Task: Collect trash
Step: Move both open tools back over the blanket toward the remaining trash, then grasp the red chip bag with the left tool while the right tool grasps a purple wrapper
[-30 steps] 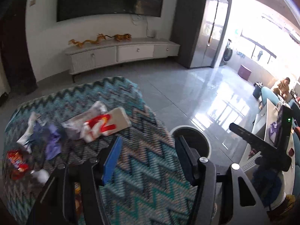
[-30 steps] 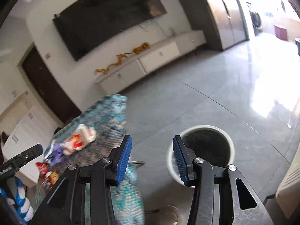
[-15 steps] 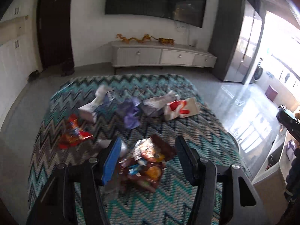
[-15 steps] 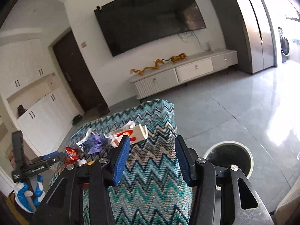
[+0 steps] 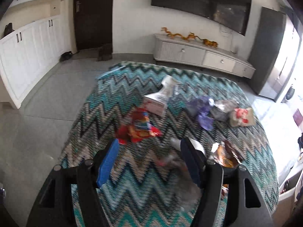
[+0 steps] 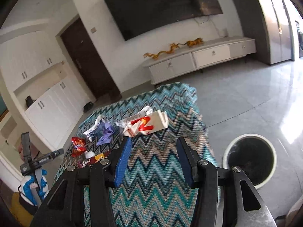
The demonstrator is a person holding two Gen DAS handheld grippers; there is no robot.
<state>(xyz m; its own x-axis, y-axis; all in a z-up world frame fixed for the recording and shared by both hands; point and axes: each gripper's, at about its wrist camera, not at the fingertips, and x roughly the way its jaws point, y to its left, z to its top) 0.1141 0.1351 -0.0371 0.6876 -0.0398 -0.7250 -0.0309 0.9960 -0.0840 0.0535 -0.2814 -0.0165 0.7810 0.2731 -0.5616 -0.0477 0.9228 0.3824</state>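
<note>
Trash lies scattered on a table under a zigzag cloth [image 5: 132, 87]: a red snack wrapper [image 5: 138, 128], a white pack [image 5: 157, 102], a purple wrapper [image 5: 202, 111], a silver wrapper [image 5: 221, 107], a red-and-white carton [image 5: 241, 116] and a brown-orange wrapper [image 5: 225, 155]. My left gripper [image 5: 149, 160] hovers over the near part, its jaws opening. A blurred scrap [image 5: 170, 158] lies on the cloth under the gap, and no pad presses on it. My right gripper [image 6: 153, 160] is open and empty, short of the carton [image 6: 145, 124]. A white bin [image 6: 250, 160] stands on the floor to its right.
The left gripper [image 6: 43, 158] shows at the table's left side in the right wrist view, above a blue-and-white object [image 6: 32, 187]. A low TV cabinet [image 6: 198, 60] lines the far wall, with white cupboards [image 5: 28, 53] and a dark door [image 5: 92, 15] further left. Grey tiled floor surrounds the table.
The left view swung from the bin side of the table leftward over the trash, and its jaws widened. The right view swung from the bin towards the table.
</note>
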